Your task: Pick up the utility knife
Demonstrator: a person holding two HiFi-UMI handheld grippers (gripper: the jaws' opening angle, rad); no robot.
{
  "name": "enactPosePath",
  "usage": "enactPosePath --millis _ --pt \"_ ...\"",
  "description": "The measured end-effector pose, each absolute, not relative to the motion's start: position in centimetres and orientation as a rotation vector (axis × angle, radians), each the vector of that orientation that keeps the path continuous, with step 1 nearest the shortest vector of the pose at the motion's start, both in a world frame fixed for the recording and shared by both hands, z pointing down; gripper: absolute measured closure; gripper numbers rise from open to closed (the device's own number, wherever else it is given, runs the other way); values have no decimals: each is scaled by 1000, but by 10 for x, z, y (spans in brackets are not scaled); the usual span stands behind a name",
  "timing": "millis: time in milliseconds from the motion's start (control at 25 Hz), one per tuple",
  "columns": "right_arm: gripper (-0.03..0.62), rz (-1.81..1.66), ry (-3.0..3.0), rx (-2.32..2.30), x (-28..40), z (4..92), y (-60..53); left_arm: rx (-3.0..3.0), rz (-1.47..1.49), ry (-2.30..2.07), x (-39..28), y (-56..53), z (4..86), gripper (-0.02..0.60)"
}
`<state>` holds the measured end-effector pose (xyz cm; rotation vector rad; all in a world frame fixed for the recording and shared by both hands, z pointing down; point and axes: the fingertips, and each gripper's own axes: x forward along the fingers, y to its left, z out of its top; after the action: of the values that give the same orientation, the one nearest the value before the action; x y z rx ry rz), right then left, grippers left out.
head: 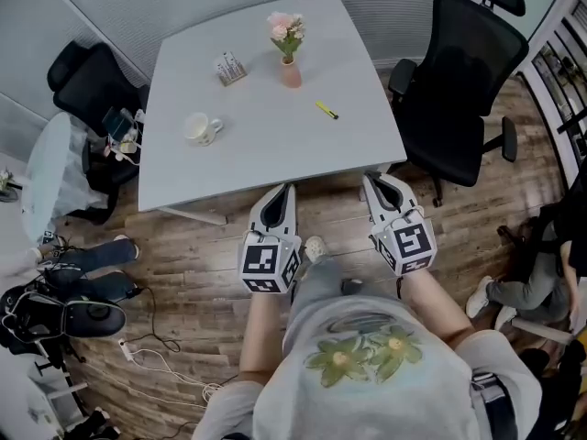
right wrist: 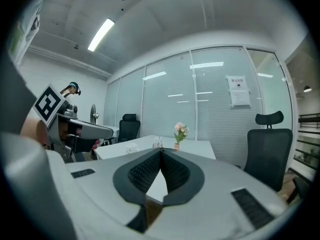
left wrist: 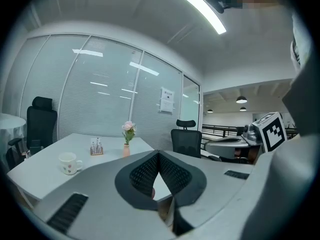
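Utility knife (head: 327, 110): yellow, flat on bench (head: 266, 149), toward its right edge, untouched. Left gripper (head: 280, 191), right gripper (head: 374, 180): held off the near edge; fingers of both closed tip to tip, holding nothing.

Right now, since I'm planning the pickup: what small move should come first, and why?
Probably reach the right gripper forward over the table toward the knife. The knife lies well out on the table, right of the vase in the head view. This gripper and the left gripper hang at the near edge, jaws together, empty. The right one looks slightly nearer.
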<state>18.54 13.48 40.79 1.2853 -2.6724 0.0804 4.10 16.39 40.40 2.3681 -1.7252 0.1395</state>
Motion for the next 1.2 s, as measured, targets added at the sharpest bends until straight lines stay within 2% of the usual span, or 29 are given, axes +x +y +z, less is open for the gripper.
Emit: enactPosePath --millis 320,880,1200 --pt "588 29 -2632 1344 144 400 52 2391 139 -1666 -11 77 416 580" --pt "586 -32 -2595 1343 122 392 -5 2452 111 -1549 -26 25 418 580" --pt "491 25 -2641 1294 114 397 -33 2388 123 -1605 -51 16 428 580"
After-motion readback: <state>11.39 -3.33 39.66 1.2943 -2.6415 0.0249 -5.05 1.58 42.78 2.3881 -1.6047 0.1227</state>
